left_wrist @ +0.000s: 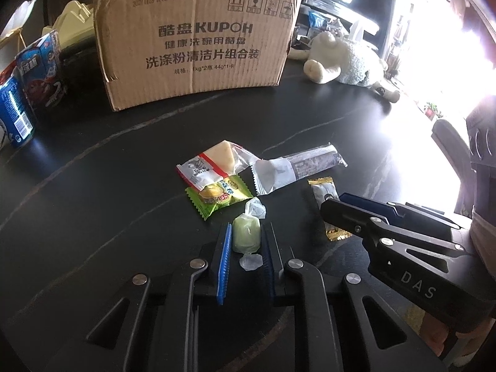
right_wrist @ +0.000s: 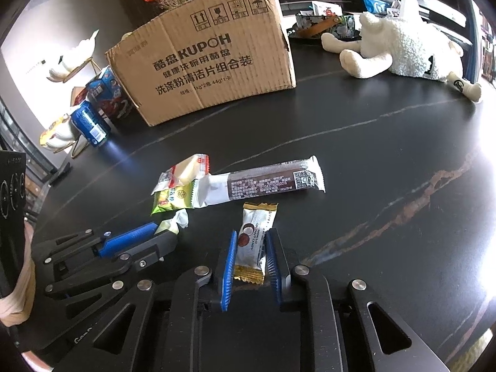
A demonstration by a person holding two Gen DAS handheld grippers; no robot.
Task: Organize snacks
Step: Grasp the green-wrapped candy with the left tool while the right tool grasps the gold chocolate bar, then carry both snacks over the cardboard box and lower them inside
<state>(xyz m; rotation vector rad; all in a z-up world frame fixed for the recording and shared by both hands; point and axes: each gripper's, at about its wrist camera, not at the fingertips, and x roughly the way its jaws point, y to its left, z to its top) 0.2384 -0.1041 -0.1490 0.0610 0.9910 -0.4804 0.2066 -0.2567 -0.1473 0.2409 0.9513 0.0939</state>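
Note:
Several snacks lie on the black table in front of a cardboard box [left_wrist: 198,46]. My left gripper [left_wrist: 248,241] has its blue pads closed against a pale green wrapped candy [left_wrist: 246,235] on the table. My right gripper [right_wrist: 251,248] has its pads closed on a white and gold coconut candy [right_wrist: 255,238], also seen in the left wrist view [left_wrist: 325,192]. Beyond them lie a green packet [left_wrist: 220,197], a red-striped cheese packet [left_wrist: 214,162] and a long dark bar [right_wrist: 269,181]. The box also shows in the right wrist view [right_wrist: 210,52].
Blue snack cans and cartons [left_wrist: 34,71] stand left of the box. A white plush sheep [right_wrist: 400,46] lies at the back right. A tray with packets [right_wrist: 325,21] sits behind it. Bright glare fills the right edge of the left wrist view.

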